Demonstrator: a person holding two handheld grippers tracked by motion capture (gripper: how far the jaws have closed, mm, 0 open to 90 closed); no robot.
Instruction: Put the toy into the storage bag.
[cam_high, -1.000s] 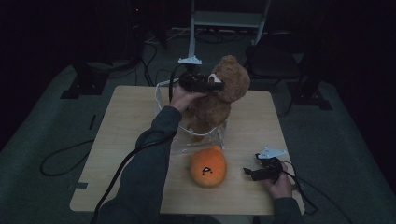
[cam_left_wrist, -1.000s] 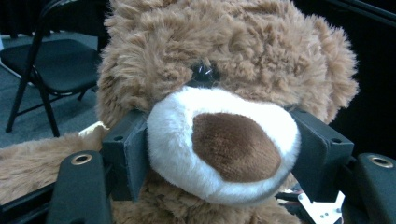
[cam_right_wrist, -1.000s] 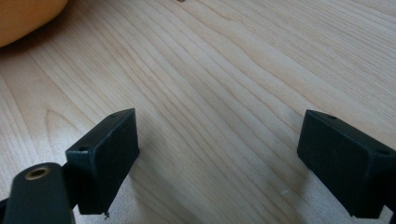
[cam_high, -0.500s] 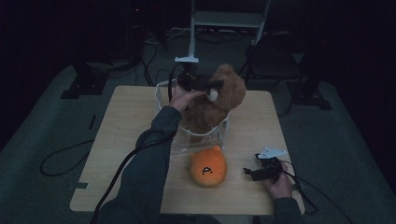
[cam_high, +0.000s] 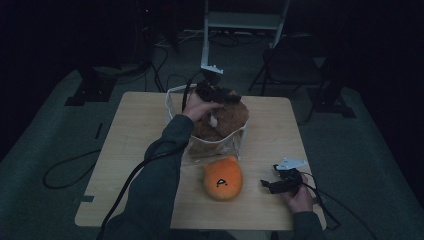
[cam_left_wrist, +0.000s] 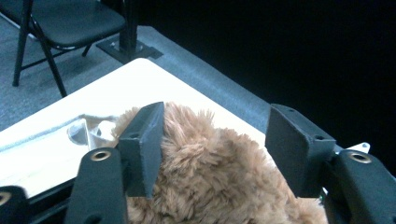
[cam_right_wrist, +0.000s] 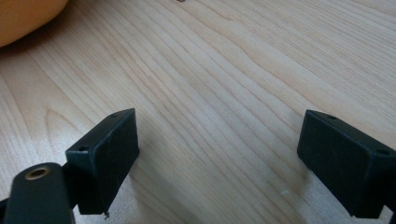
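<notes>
The fingers of the left gripper (cam_left_wrist: 212, 154) stand apart with the brown plush bear (cam_left_wrist: 219, 172) between them. The jaws have just been closing on it: one finger (cam_left_wrist: 142, 144) lies against the fur, while at the other finger (cam_left_wrist: 299, 149) I cannot tell if the pad touches. In the high view the left gripper (cam_high: 220, 95) is on top of the bear (cam_high: 227, 122), which sits inside a clear plastic container (cam_high: 220, 147) on the far half of the desk (cam_high: 135, 135).

Beyond these fingers the pale desk surface (cam_left_wrist: 51, 135) runs to its far corner, and then the grey floor begins, with a black chair (cam_left_wrist: 60, 28) on it. Near the one finger a white edge of the container (cam_left_wrist: 91, 128) shows.

The fingers of the right gripper (cam_right_wrist: 224, 154) are wide apart with bare wood (cam_right_wrist: 219, 84) between them and much free room ahead. Far from these fingers, at the upper corner, is the rim of an orange plush toy (cam_right_wrist: 23, 16). In the high view the right gripper (cam_high: 282, 184) rests near the near right corner of the desk, close to the edge, and the orange plush toy (cam_high: 222, 179) lies beside it, just in front of the container.
</notes>
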